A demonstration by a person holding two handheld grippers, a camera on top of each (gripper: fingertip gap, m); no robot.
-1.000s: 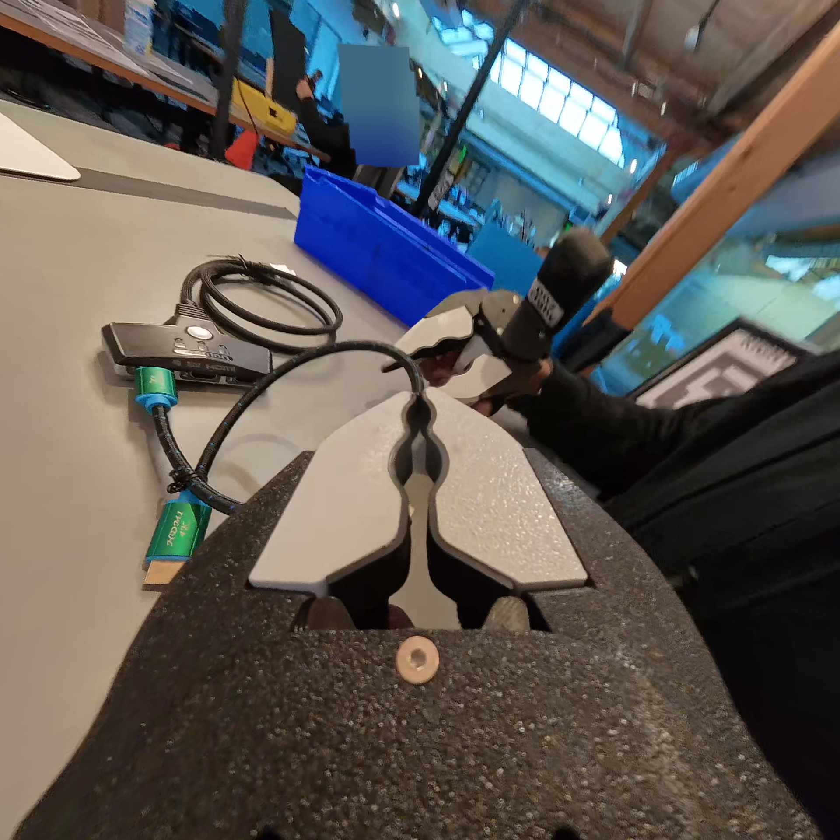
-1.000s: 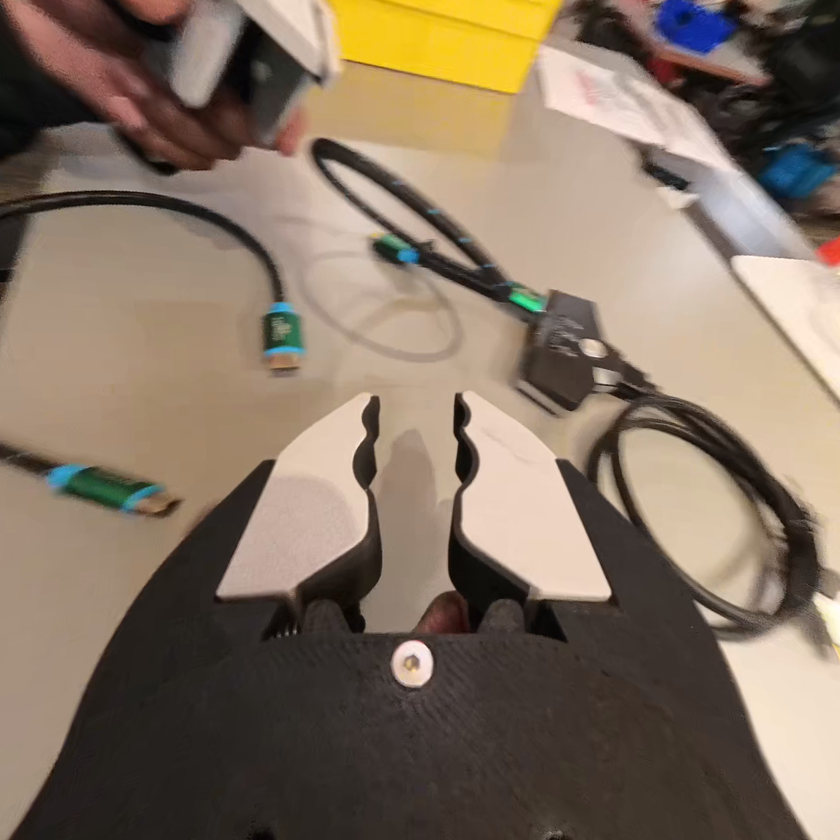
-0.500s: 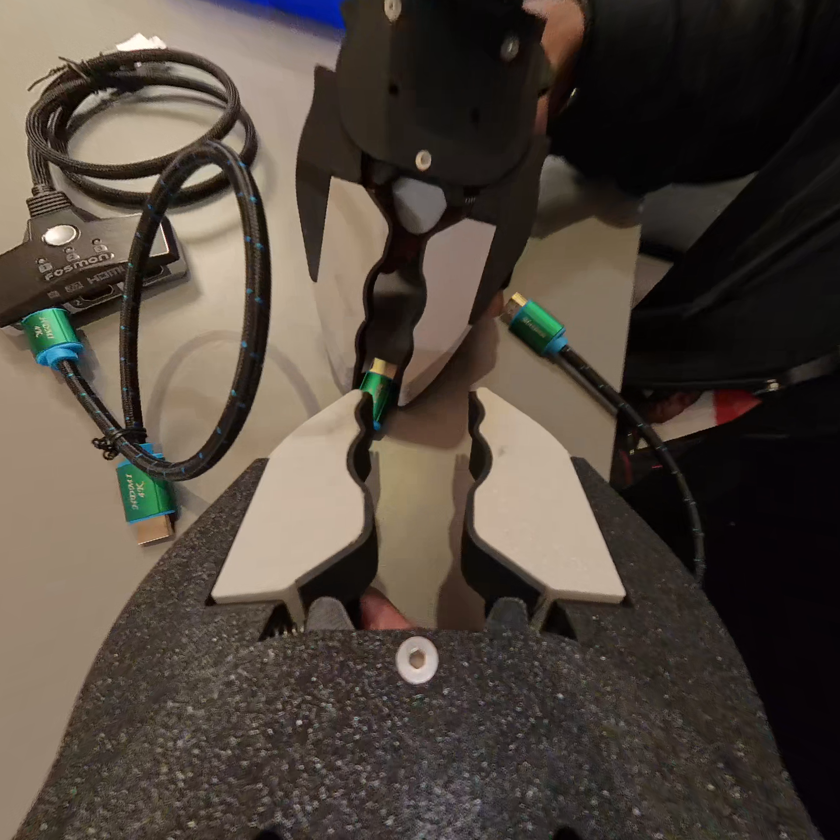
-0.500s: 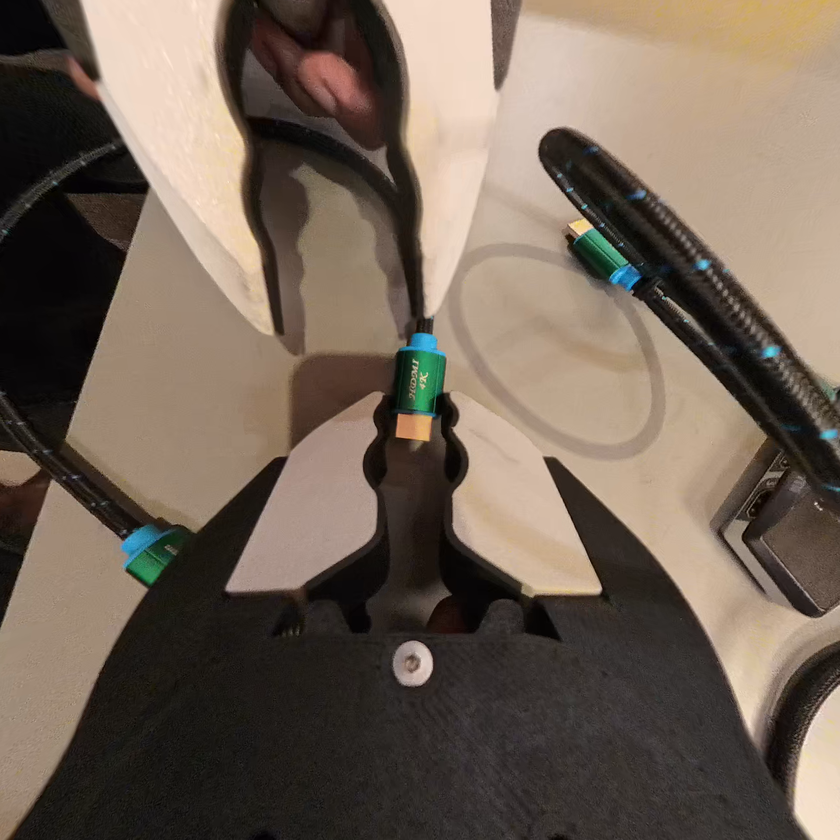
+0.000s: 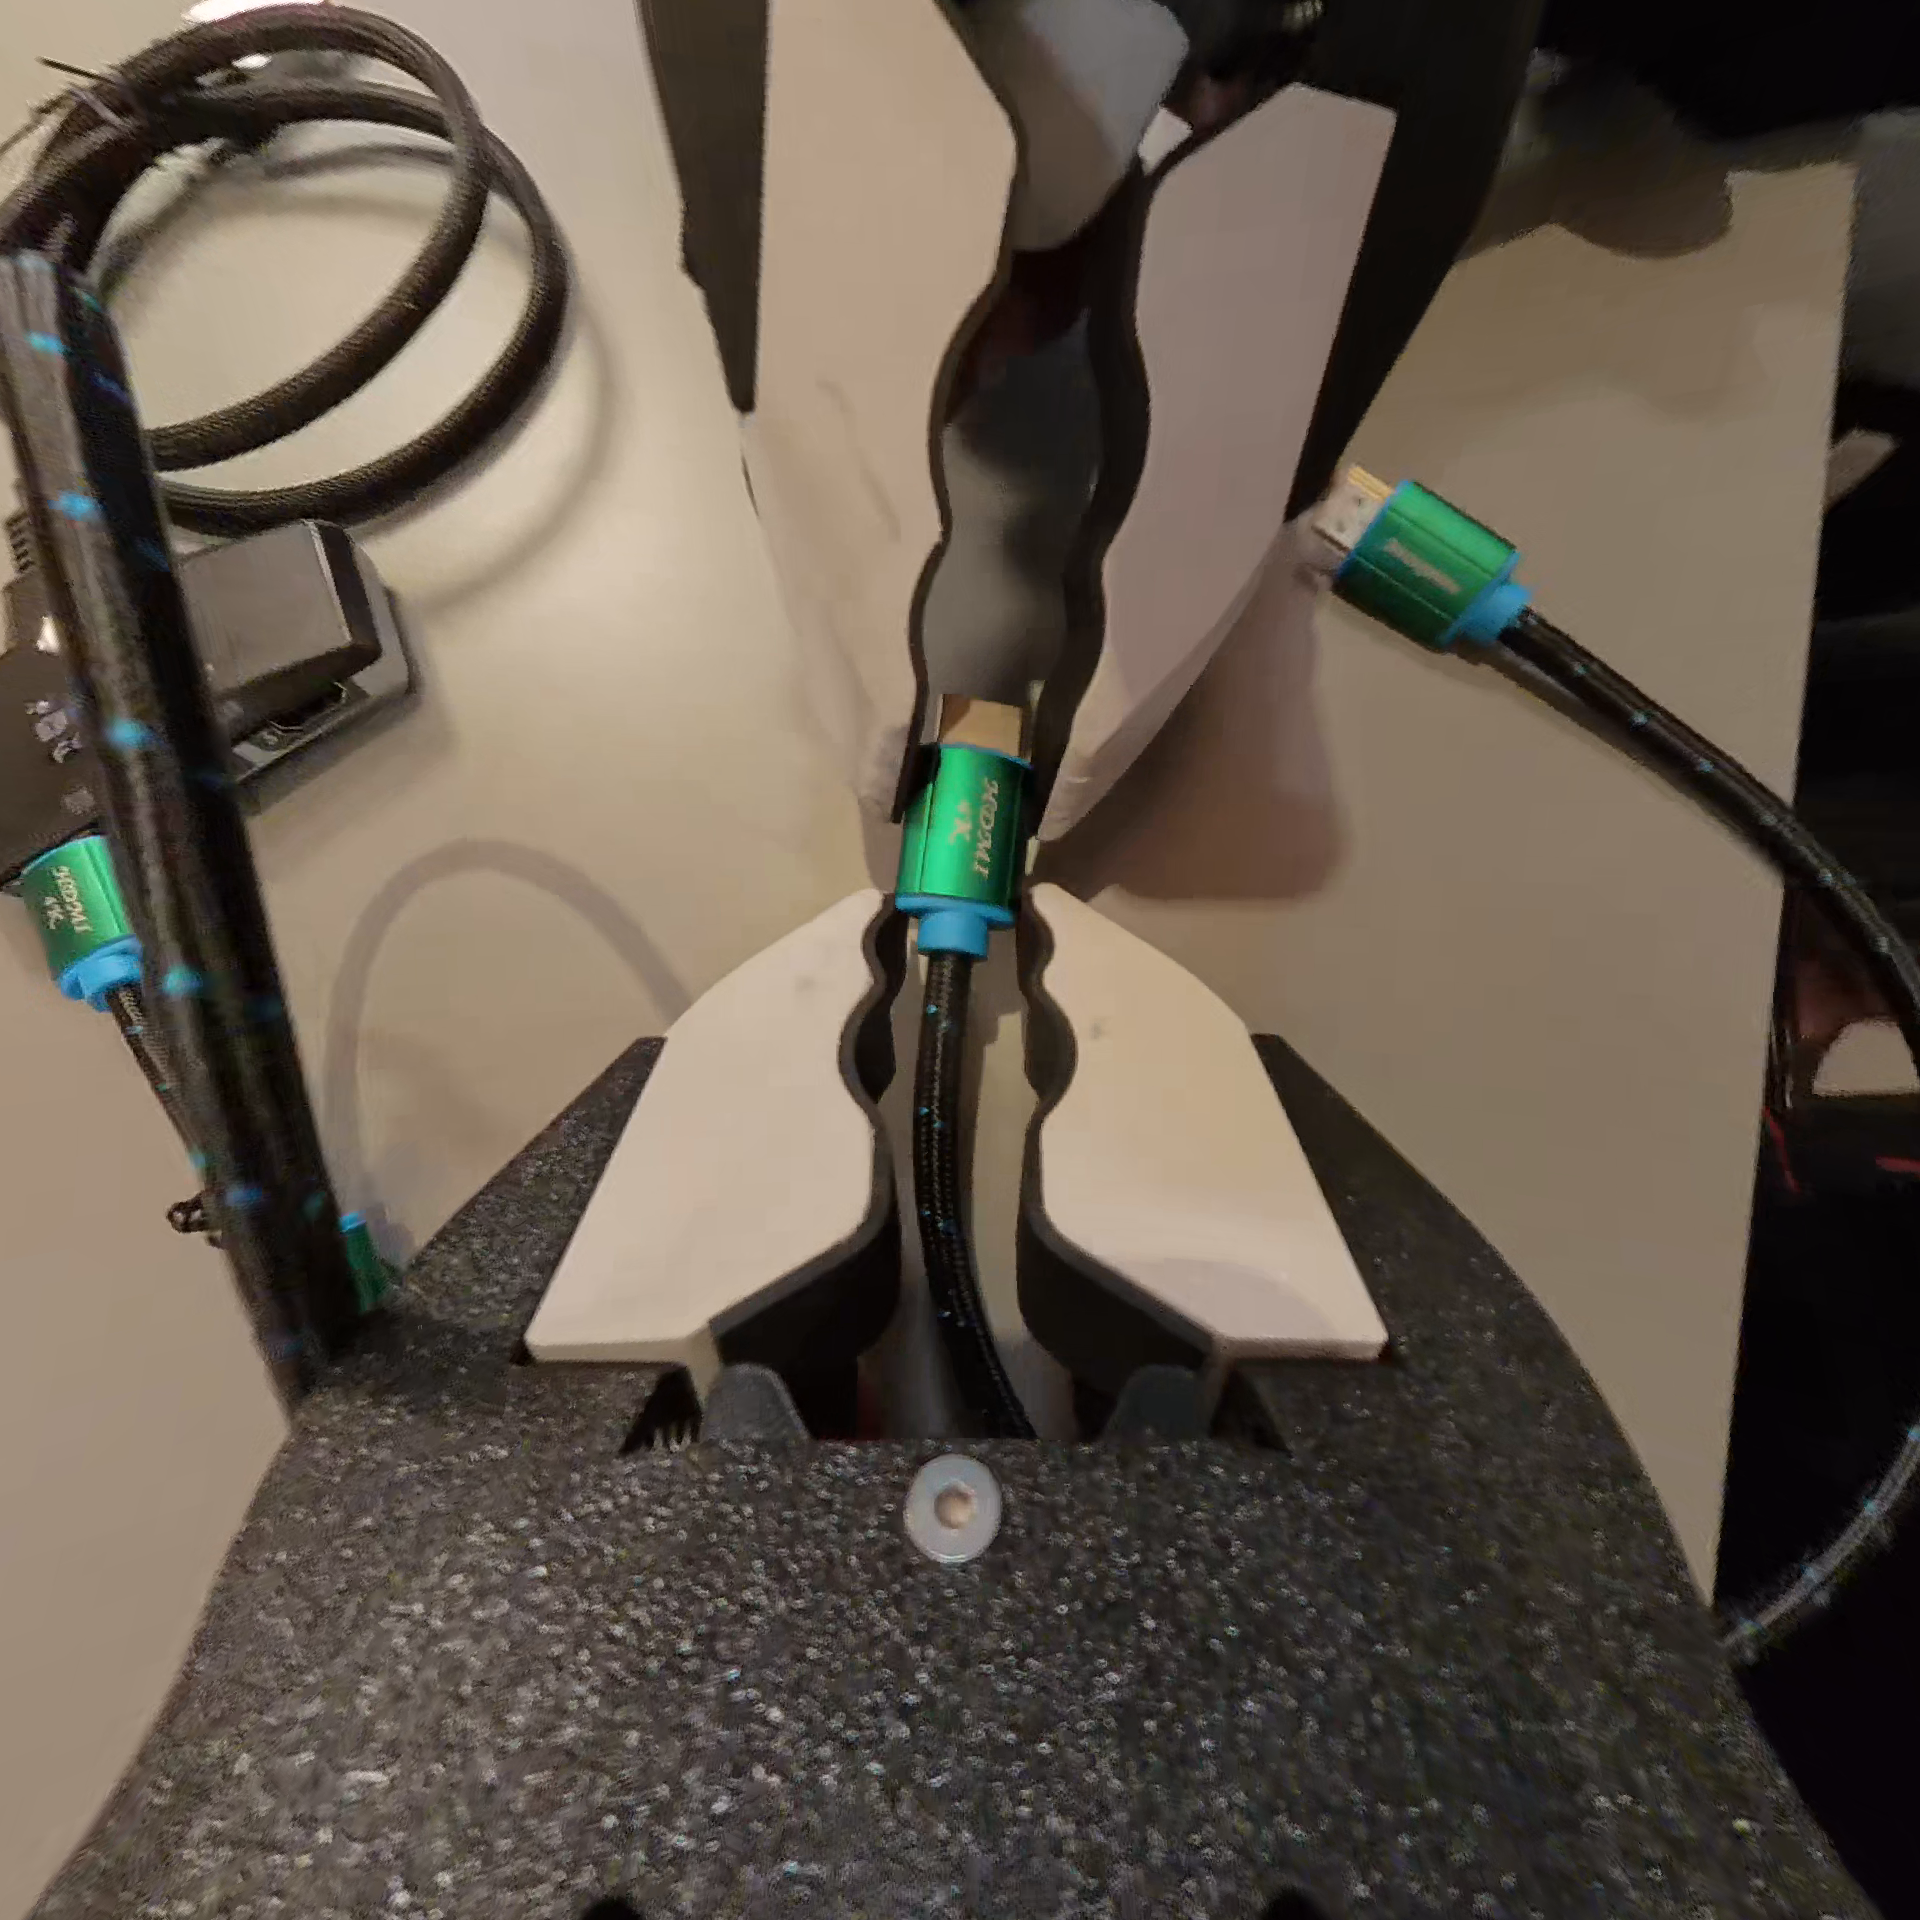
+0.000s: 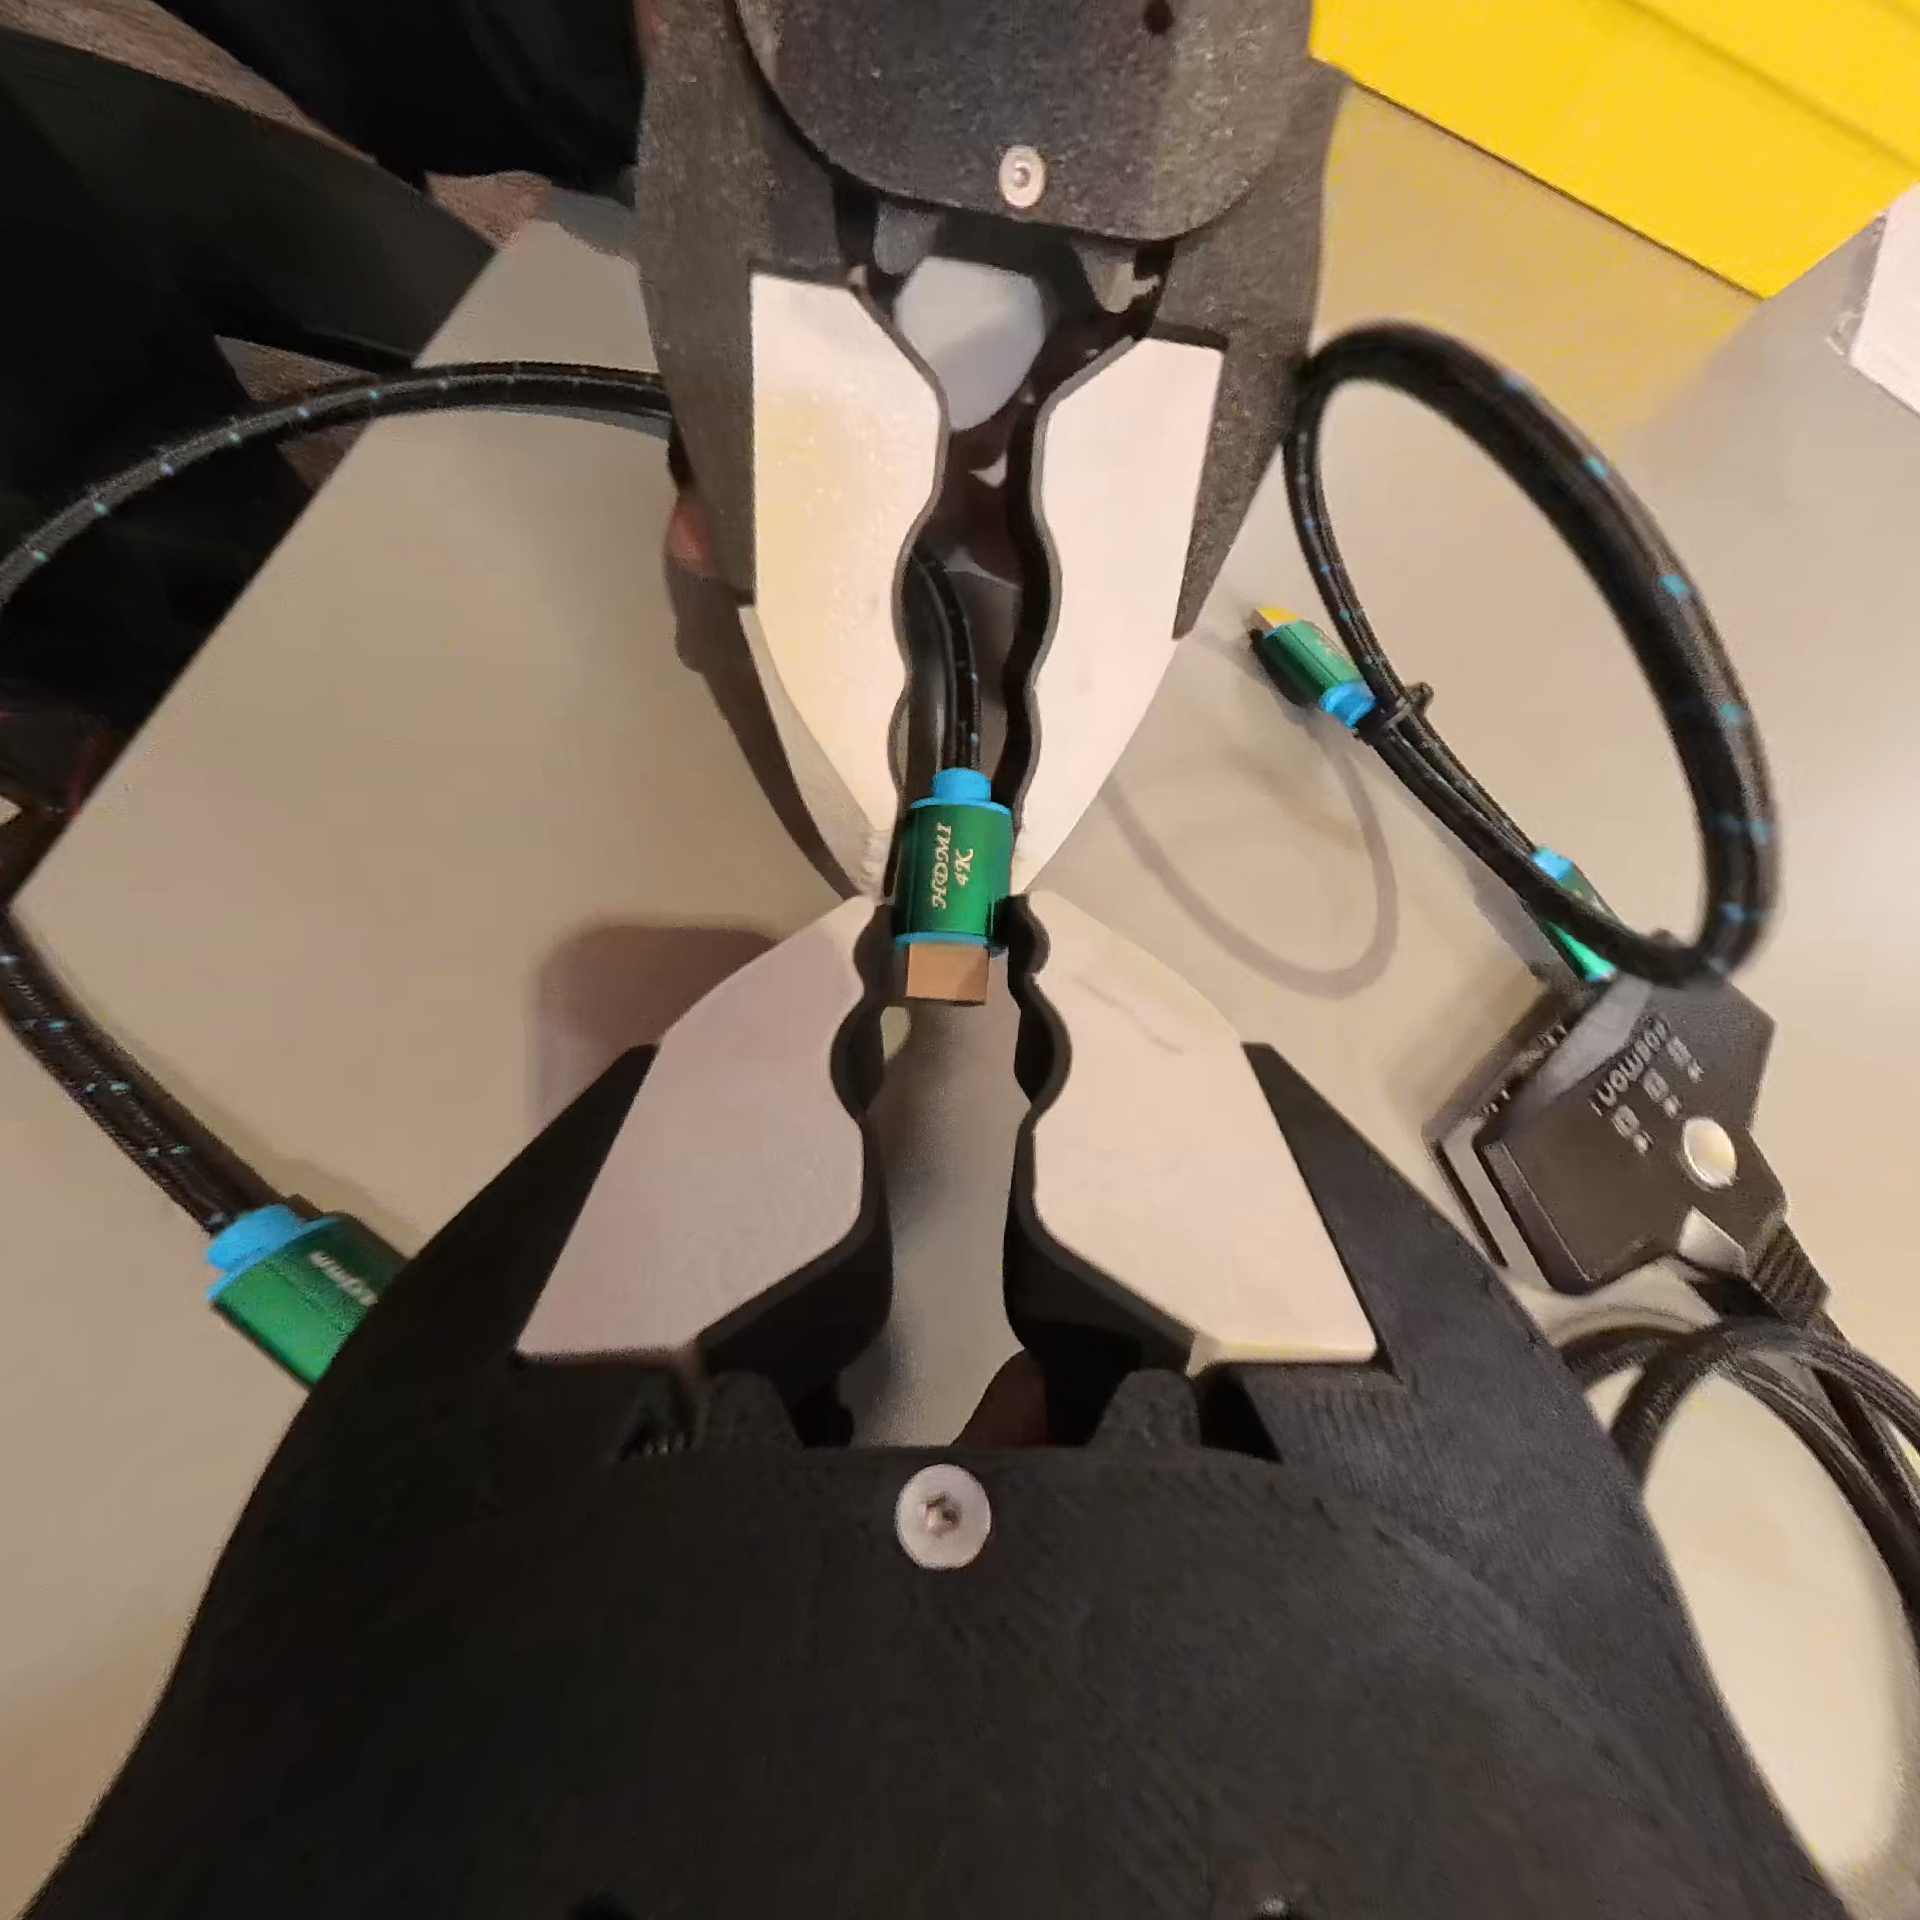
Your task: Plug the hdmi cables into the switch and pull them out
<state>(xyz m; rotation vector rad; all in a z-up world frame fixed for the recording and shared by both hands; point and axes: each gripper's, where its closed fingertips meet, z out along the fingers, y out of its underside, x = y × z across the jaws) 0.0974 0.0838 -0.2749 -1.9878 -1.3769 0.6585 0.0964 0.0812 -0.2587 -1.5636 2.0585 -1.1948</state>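
A green HDMI plug (image 5: 961, 821) with a blue collar and gold tip sits between both grippers' tips just above the grey table. My left gripper (image 5: 961, 909) is closed around its collar end, and its braided cable runs back between the left fingers. My right gripper (image 6: 951, 925) faces it head-on and is closed around the gold-tip end of the same plug (image 6: 945, 873). The black switch (image 6: 1621, 1132) lies to the right in the right wrist view, at the left edge in the left wrist view (image 5: 270, 613), with another green plug (image 5: 73, 904) in one port.
A loose green plug (image 5: 1429, 566) lies near the table's edge, by the person's dark clothing. Another loose plug (image 6: 1299, 660) is tied to a looped braided cable (image 6: 1704, 665). The switch's black cable coil (image 5: 364, 260) lies beyond it. A yellow bin (image 6: 1610, 114) stands at the back.
The grippers swung down over the table and met tip to tip. The right gripper took hold of the plug. The left fingers have narrowed around its collar end.
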